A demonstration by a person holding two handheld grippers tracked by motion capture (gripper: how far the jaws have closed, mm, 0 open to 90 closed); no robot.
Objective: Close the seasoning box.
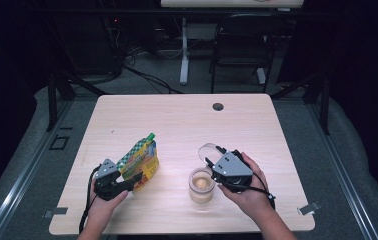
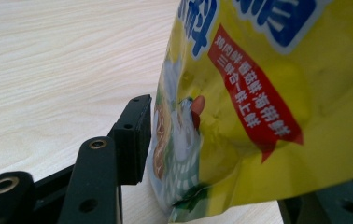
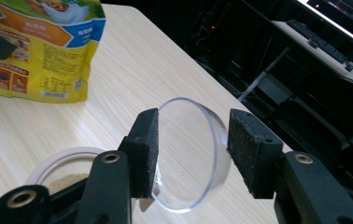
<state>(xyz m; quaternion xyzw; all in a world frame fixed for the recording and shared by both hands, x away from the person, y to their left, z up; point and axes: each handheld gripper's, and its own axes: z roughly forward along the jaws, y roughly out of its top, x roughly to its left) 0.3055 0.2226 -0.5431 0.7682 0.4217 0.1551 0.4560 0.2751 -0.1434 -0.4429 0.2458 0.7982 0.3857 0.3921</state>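
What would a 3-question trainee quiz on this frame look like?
1. True or false: the jar on the table has its lid on.
2. What sits between the pads of the right tool? A) a spoon B) a clear lid C) a cup
3. Short answer: what stands between the jaws of the left tool?

Key
1. False: the jar is open, with tan contents showing.
2. B
3. The yellow pouch.
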